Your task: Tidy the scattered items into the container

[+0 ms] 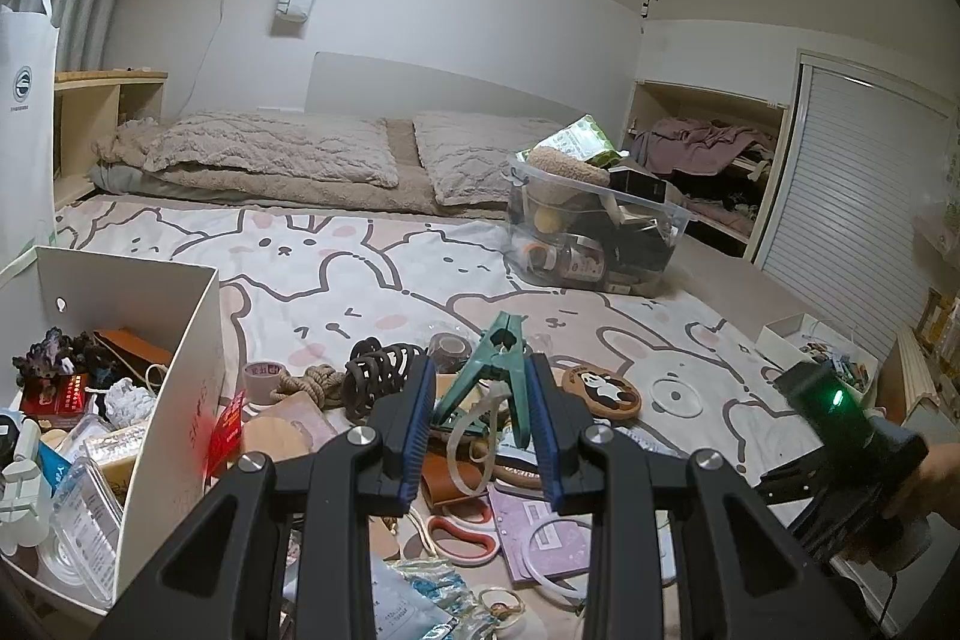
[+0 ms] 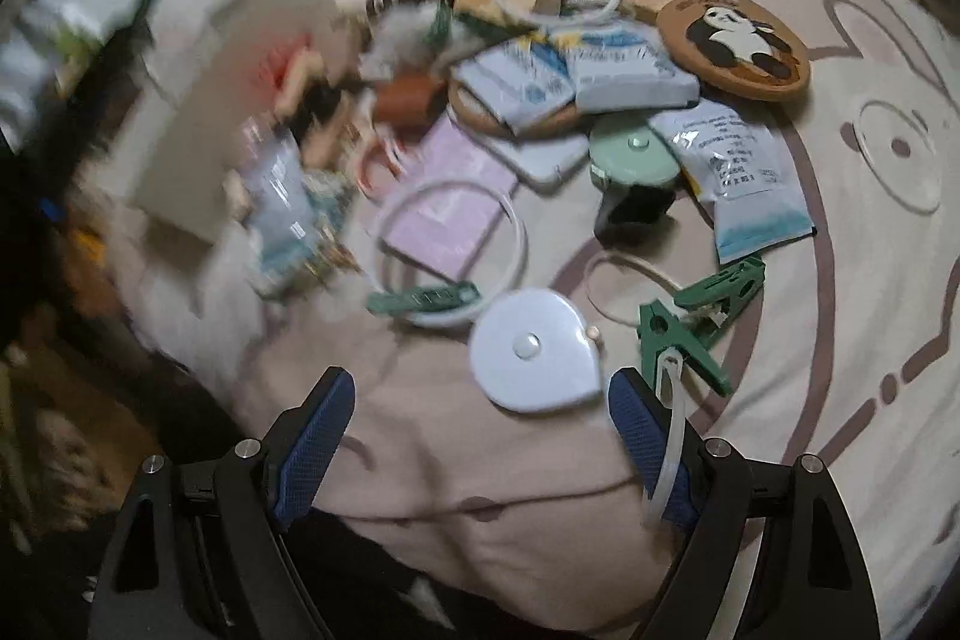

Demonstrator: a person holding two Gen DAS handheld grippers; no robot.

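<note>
Above the cluttered bedspread [image 1: 372, 274], left claw [image 1: 483, 424] pinching a green clothespin [image 1: 495, 370], right claw [image 2: 474, 442] spread.

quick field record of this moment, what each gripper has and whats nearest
setting: bed sheet strewn with small items
left gripper: shut on a green clothes peg, lifted above the clutter
right gripper: open, nothing pressed between the pads
nearest to right gripper: white tape measure, green peg with a white strap
container: white box at left, part filled
other: panda coaster
</note>
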